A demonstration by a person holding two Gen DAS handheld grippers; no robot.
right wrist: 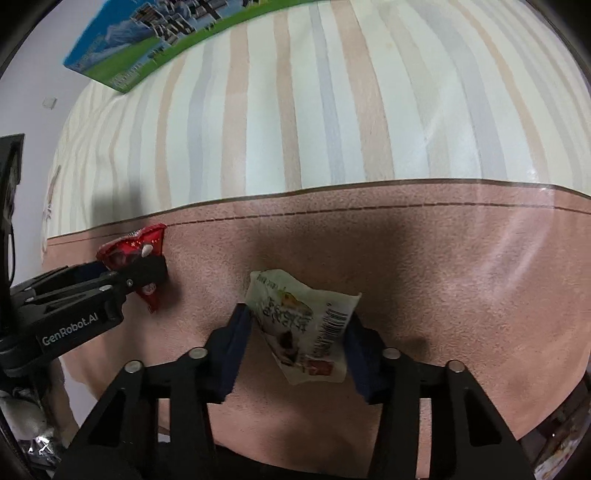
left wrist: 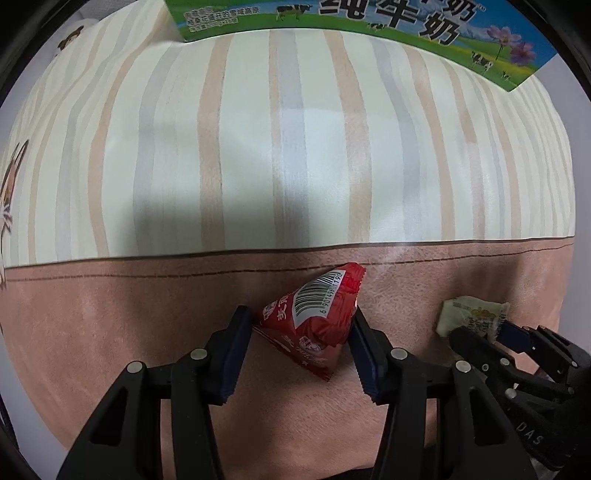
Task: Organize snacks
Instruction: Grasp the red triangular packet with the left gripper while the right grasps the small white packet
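Left gripper (left wrist: pixel 301 328) at lower centre, jaws clenched on red snack packet (left wrist: pixel 317 314). Right gripper (right wrist: pixel 299 328), jaws gripping pale snack packet (right wrist: pixel 301 328). Milk carton (left wrist: pixel 369 33) along upper frame on striped bench (left wrist: pixel 295 147).

Soft overhead light — dim shadow patches, faint glare, fisheye-bent, vignetted edges.

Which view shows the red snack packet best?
Left wrist: the red snack packet fills the centre, barcode up, between the left gripper fingers. Right wrist shows it small at the left edge, partly hidden by that gripper.
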